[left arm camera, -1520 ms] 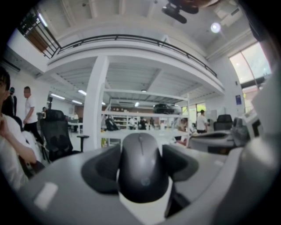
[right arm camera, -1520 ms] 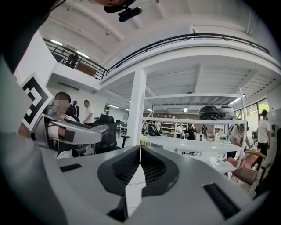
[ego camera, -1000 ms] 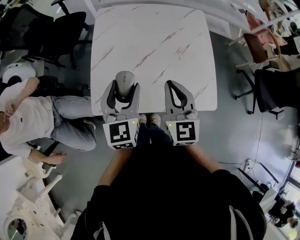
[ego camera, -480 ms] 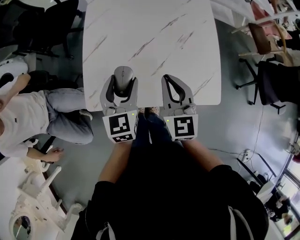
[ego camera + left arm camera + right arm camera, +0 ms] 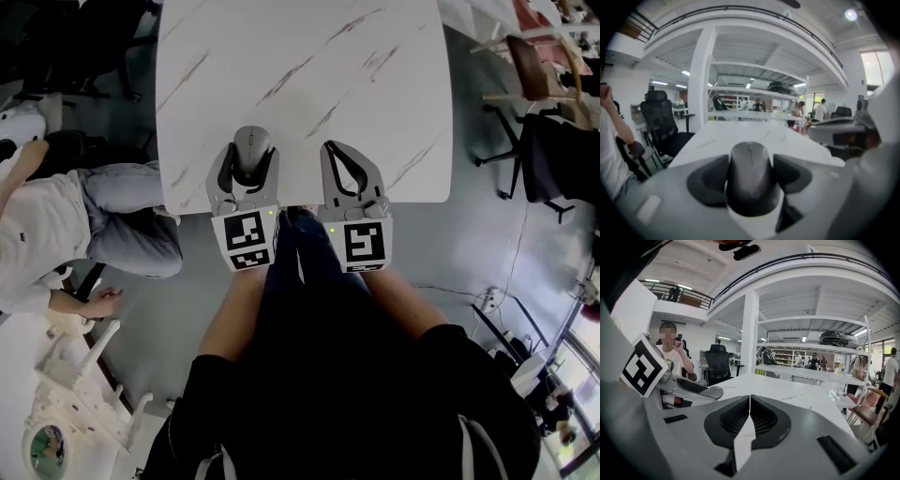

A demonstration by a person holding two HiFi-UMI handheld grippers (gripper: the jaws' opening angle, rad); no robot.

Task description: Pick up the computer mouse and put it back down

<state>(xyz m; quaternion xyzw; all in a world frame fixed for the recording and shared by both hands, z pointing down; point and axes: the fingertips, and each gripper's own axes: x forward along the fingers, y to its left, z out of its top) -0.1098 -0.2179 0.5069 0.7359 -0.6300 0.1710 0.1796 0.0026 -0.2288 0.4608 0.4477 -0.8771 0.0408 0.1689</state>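
A grey computer mouse sits between the jaws of my left gripper, which is shut on its sides, over the near edge of the white marble table. In the left gripper view the mouse fills the gap between the dark pads, its nose pointing away down the table. Whether the mouse touches the tabletop I cannot tell. My right gripper hovers just to the right, shut with nothing in it; its pads meet along a thin seam. The right gripper view shows the left gripper's marker cube at the left.
A person in a white shirt sits on the floor to the table's left. Black office chairs stand at the far left and more chairs at the right. My legs and feet are below the table's near edge.
Both grippers have sunk toward the tabletop side by side, the mouse still in the left one. The jaws have not changed.
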